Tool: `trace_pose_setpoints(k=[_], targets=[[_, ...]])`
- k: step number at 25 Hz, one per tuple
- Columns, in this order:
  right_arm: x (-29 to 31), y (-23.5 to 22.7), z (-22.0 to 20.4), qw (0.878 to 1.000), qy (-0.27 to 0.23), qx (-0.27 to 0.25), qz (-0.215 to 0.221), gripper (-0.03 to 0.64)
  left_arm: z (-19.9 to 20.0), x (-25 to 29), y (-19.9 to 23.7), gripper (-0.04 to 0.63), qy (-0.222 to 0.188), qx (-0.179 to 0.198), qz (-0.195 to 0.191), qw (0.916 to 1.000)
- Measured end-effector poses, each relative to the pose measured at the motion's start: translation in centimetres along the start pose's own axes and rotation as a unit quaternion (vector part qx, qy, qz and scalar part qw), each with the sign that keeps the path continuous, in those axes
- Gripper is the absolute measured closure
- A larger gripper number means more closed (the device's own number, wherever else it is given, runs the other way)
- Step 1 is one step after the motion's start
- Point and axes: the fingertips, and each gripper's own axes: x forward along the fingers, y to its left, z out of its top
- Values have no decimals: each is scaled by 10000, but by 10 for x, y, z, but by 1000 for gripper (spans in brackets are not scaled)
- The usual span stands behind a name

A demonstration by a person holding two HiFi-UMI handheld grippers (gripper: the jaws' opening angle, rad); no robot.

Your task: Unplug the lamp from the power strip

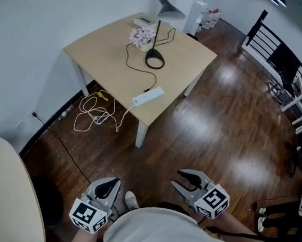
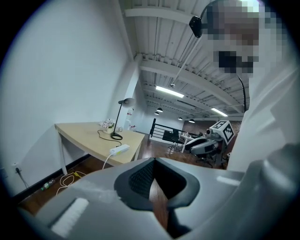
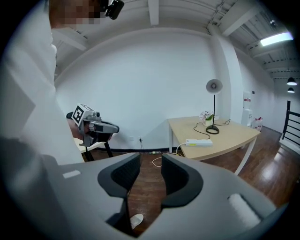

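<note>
I stand well back from the desk (image 1: 106, 52), which lies at about 12 o'clock from me across the dark wood floor (image 1: 222, 137). Both tongs are up close to my body. My left tongs (image 1: 114, 182) are drawn together at the tips and have hold of nothing; in the left gripper view the left tongs (image 2: 153, 161) show only a sliver of floor behind the dark pads. My right tongs (image 1: 177, 178) stand well apart and are empty too; in the right gripper view I see bare floor through the wide gap of the right tongs (image 3: 151, 159). The lamp (image 1: 154, 53) stands upright on the desk, its grey shade toward the far edge at 1 o'clock of its round black base. The power strip (image 1: 148, 96) lies flat near the desk's front edge, at about 6 o'clock of the lamp base. A black cord (image 1: 135, 71) loops from the base across the desk top to the strip. A small pot of pink flowers (image 1: 142, 36) sits just beside the base at 11 o'clock. The strip's white cable (image 1: 94, 113) drops off the desk edge and lies coiled on the floor at 8 o'clock of the strip. A pale round table (image 1: 9, 197) is at my 9 o'clock.
</note>
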Motion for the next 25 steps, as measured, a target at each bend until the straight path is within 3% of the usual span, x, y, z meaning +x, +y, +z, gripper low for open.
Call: trace_pose_setpoints(k=[8,13,25], targets=[[-52,21,1,9984,-507,-128,221,469,15,-4,-77,589,-188,249,-58,9995],[-88,31,-6,9978,-550,-229,298,469,13,-1,-122,589,-119,385,-150,9991],[-135,49,-16,9955,-803,-323,383,469,-7,-9,-183,589,16,403,-220,9989]])
